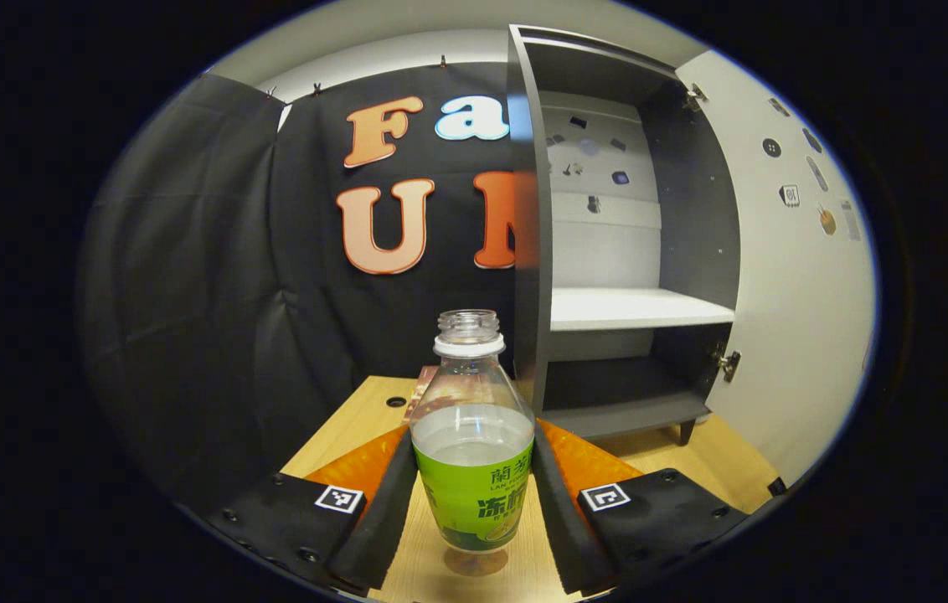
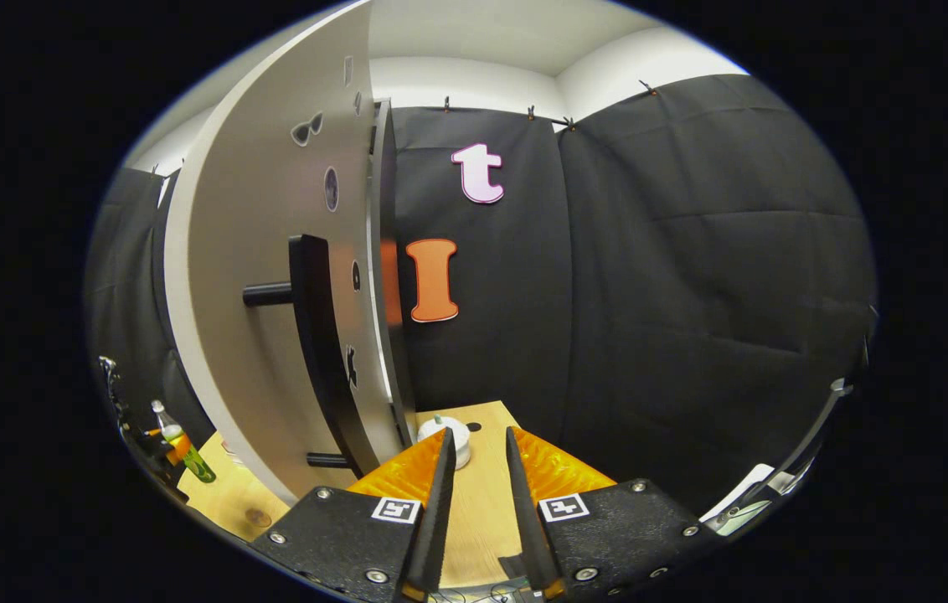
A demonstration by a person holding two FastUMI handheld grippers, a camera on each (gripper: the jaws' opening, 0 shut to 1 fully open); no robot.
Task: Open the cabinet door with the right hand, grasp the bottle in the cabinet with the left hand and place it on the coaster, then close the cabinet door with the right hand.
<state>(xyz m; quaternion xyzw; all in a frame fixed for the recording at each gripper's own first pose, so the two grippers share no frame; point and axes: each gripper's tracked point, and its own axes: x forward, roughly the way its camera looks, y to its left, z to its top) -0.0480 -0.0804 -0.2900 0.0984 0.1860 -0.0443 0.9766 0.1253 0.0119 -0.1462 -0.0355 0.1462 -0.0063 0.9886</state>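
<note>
A clear bottle (image 1: 472,452) with a green label and no cap stands upright between my left gripper's (image 1: 474,490) fingers, which press on both its sides. Its base hangs just over a small round brown coaster (image 1: 475,563) on the wooden table. The right gripper view shows the same bottle (image 2: 182,453) far off at the lower left, with the coaster (image 2: 257,517) near it. The grey cabinet (image 1: 608,251) stands open, its white door (image 1: 784,318) swung out. My right gripper (image 2: 478,456) is open and holds nothing, a little to the right of the door's black handle (image 2: 316,335).
The cabinet's white shelf (image 1: 637,308) and grey bottom are bare. A reddish-brown flat item (image 1: 422,388) lies on the table (image 1: 357,427) behind the bottle. A small white round object (image 2: 450,437) sits on the table just beyond my right fingertips. Black cloth walls close in the booth.
</note>
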